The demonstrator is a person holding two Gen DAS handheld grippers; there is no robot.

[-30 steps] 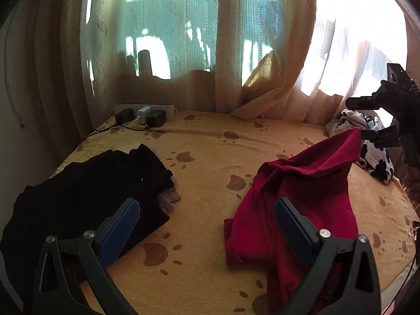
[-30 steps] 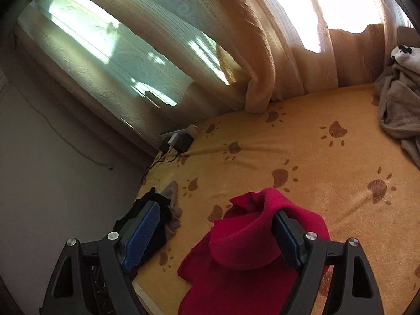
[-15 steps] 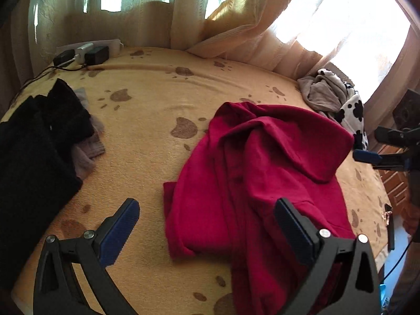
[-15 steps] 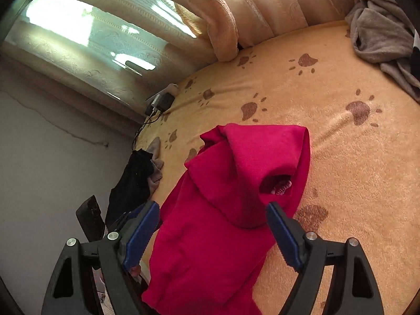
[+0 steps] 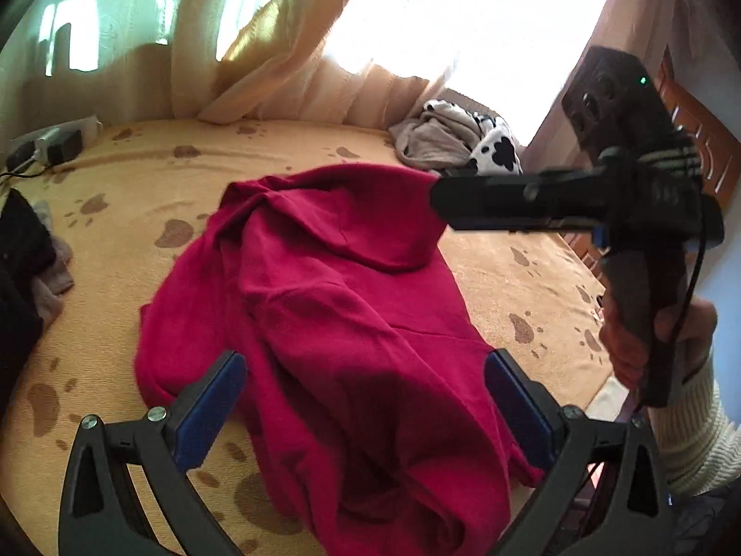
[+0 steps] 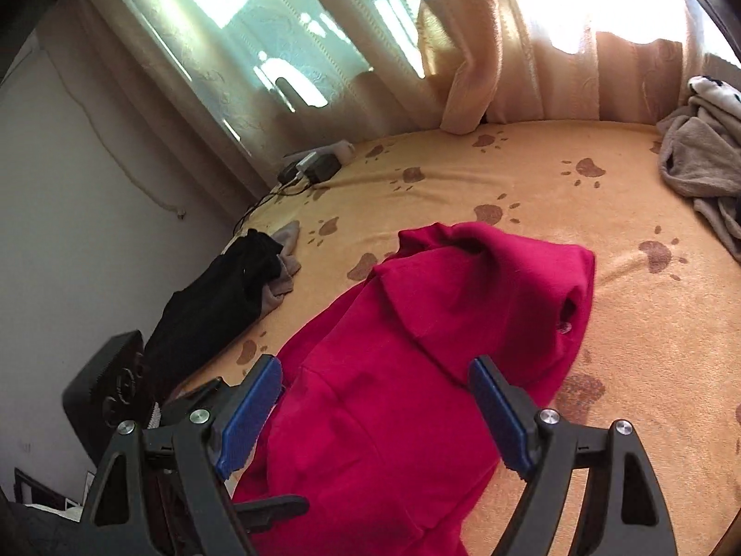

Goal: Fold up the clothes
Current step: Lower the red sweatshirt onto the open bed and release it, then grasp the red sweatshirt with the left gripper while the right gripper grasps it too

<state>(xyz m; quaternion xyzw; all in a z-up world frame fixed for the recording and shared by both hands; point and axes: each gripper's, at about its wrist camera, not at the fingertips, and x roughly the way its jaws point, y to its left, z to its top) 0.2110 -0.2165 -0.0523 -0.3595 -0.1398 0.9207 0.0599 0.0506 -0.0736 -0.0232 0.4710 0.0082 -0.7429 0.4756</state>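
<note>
both hand-held grippers gape over paw-print bedspread (image 5: 509, 213) beside sunlit curtains (image 6: 467, 41).

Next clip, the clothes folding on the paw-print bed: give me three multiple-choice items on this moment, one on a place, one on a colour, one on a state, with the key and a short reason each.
1. Where does the black garment lie relative to the red garment, in the left wrist view?
A. on top of it
B. to its left, near the bed edge
C. by the far curtains

2. What colour are the gripper pads?
A. blue
B. green
C. white

3. What state is the left gripper in?
A. shut on the red garment
B. shut on nothing
C. open, holding nothing

Key:
1 B: the black garment lies left of the red garment, apart from it on the bedspread.
2 A: the pads show blue.
3 C: the left gripper has its jaws wide apart over the cloth; the right gripper is likewise open.
</note>
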